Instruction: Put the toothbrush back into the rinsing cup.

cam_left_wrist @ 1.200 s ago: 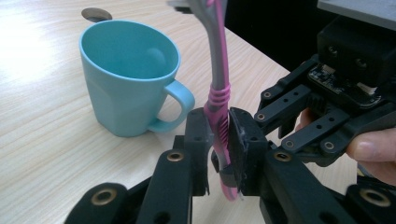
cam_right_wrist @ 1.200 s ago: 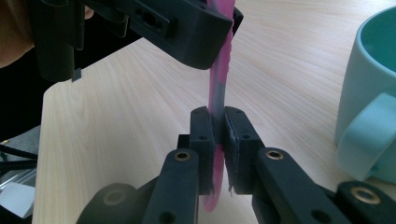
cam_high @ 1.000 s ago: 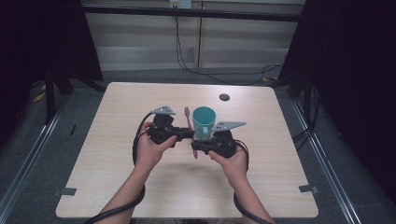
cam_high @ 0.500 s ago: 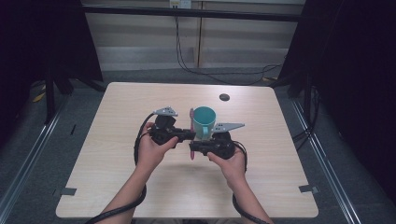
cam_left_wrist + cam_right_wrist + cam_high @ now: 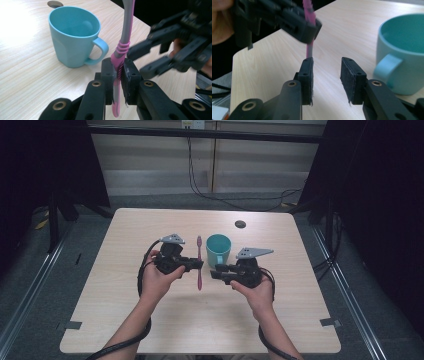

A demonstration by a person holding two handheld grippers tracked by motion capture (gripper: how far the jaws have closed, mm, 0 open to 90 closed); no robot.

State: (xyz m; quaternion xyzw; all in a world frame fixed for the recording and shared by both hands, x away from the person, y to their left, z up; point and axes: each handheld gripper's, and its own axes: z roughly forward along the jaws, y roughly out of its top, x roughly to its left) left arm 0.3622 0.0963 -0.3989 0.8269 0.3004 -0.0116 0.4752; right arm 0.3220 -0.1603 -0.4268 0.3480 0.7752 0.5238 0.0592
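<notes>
Pink toothbrush (image 5: pixel 119 62) sits clamped in left gripper (image 5: pixel 117 72).

This is a recording booth in a lab rather than a home or kitchen. A plain light-wood table (image 5: pixel 200 320) stands alone on a grey floor (image 5: pixel 30 285), and black curtains (image 5: pixel 380 195) hang to either side of the table. Behind the table, a pale panelled wall (image 5: pixel 150 175) carries a black cable (image 5: pixel 200 185) that drops from a socket (image 5: pixel 192 124). Tape marks (image 5: pixel 71 325) sit at the table's near corners, and a round grommet hole (image 5: pixel 240 224) lies near its far edge.
</notes>
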